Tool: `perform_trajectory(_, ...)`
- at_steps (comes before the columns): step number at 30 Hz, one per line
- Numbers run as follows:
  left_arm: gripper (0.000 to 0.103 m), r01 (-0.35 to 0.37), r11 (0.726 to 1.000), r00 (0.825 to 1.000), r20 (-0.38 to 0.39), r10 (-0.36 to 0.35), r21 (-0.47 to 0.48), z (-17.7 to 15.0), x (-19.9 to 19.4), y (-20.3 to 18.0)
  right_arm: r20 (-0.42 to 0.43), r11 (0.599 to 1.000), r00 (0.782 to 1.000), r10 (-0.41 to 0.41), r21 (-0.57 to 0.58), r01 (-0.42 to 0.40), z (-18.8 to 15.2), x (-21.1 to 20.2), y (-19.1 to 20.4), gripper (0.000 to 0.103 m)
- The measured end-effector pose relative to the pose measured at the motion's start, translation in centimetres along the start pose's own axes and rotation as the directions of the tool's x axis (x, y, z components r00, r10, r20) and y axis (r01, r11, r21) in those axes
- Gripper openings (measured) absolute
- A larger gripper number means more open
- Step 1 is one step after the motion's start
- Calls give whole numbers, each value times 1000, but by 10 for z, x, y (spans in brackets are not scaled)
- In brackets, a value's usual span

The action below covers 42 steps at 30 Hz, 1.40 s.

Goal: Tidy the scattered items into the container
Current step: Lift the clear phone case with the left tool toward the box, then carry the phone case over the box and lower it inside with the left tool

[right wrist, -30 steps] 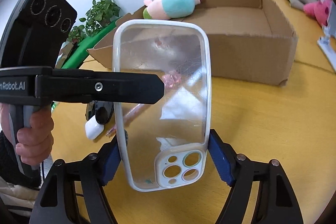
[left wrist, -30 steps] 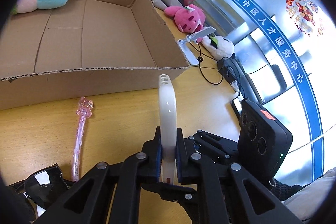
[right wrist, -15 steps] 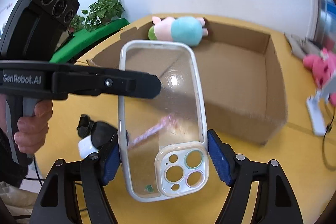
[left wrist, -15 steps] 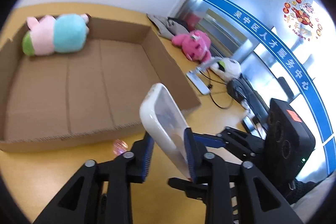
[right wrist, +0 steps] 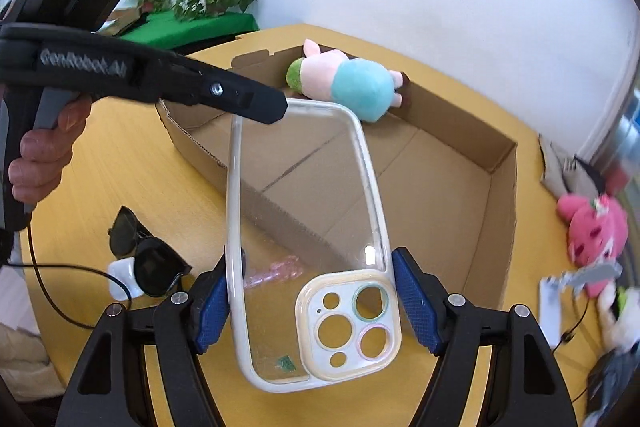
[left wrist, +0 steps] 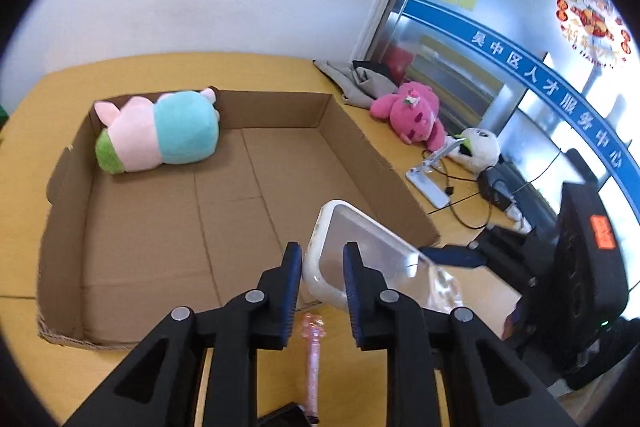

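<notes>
Right wrist view, read from the left edge: a hand (right wrist: pixel 44 147) is gripping the handle of the left gripper (left wrist: pixel 318 259), whose black finger is carrying the white lettering "GenRobot.AI" (slightly blurred). Below it, dark sunglasses (right wrist: pixel 148 259) are lying on the yellow table (right wrist: pixel 120 155) beside a small white object.

At centre, the clear phone case (right wrist: pixel 304 211) is standing upright in the air. The right gripper (right wrist: pixel 316 291) is clamping it across its width, blue pads against both long edges just above the camera cut-outs. The left gripper's tip is meeting the case's top left corner. Its jaws have just been closing, with that corner lying between them in the left wrist view; whether the pads are pressing on it cannot be told.

The case is hanging over the near wall of the cardboard box (right wrist: pixel 492 227), in whose far corner a pink-and-blue plush (right wrist: pixel 348 83) is lying. A pink wand (left wrist: pixel 312 359) is resting on the table in front of the box.

Left wrist view, right side: a pink plush (left wrist: pixel 412 115) is sitting beyond the box, and a blue band (left wrist: pixel 548 87) on the glass is reading "吴中区人才服务中心".
</notes>
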<state>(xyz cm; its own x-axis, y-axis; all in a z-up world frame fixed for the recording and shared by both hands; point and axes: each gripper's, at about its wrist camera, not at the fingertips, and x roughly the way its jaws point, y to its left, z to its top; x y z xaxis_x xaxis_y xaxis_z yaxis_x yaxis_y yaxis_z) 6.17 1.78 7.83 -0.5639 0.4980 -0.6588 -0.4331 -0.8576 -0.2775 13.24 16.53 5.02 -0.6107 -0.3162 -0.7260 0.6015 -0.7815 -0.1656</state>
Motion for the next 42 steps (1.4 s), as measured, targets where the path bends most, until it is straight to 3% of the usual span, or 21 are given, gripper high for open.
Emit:
perform_trajectory(2,16,-19,1000,1000,3,19,6,5,-3,4,1,999,1000,-6,-40,6,8,0,-2,79)
perform_trajectory(3,7,-34,999,999,1,34,9,7,-4,7,3,998,1000,-11,-56,11,13,0,-4,79)
perform_trajectory(6,4,-36,999,999,-20,36,3,13,-2,14,12,995,1000,-18,-94,19,25,-1,-8,78)
perform_trajectory(7,4,-36,999,999,-27,36,5,14,0,15,15,994,1000,-17,-106,18,30,0,-10,64)
perform_trajectory(8,4,-40,999,999,-32,40,11,15,1,15,15,992,1000,-3,-125,5,36,1,-11,31)
perform_trajectory(9,4,-40,999,998,-37,41,17,17,3,14,3,988,999,-33,-151,33,41,5,-11,13)
perform_trajectory(10,4,-36,999,999,-37,37,20,18,3,14,5,985,999,-45,-169,45,45,8,-12,13)
perform_trajectory(12,4,-24,1000,999,-29,24,13,20,3,16,-33,983,999,6,-181,-12,51,20,-16,13)
perform_trajectory(15,4,-62,998,998,-29,61,-14,21,3,25,-83,982,996,-10,-190,-6,52,40,-21,13)
perform_trajectory(21,4,-84,996,995,-50,82,-39,12,-1,41,-110,997,994,20,-74,-29,41,46,-50,15)
perform_trajectory(28,4,-18,1000,994,-107,16,-19,6,25,28,-100,998,993,60,31,-57,22,39,-66,14)
perform_trajectory(37,5,104,995,983,-151,-104,-6,19,54,19,6,991,991,131,22,-131,28,1,-71,5)
perform_trajectory(40,16,168,986,974,-154,-168,-16,20,62,19,39,987,987,159,16,-160,33,-13,-72,5)
perform_trajectory(42,46,205,979,968,-146,-205,-15,19,65,18,59,985,983,172,6,-172,36,-22,-72,5)
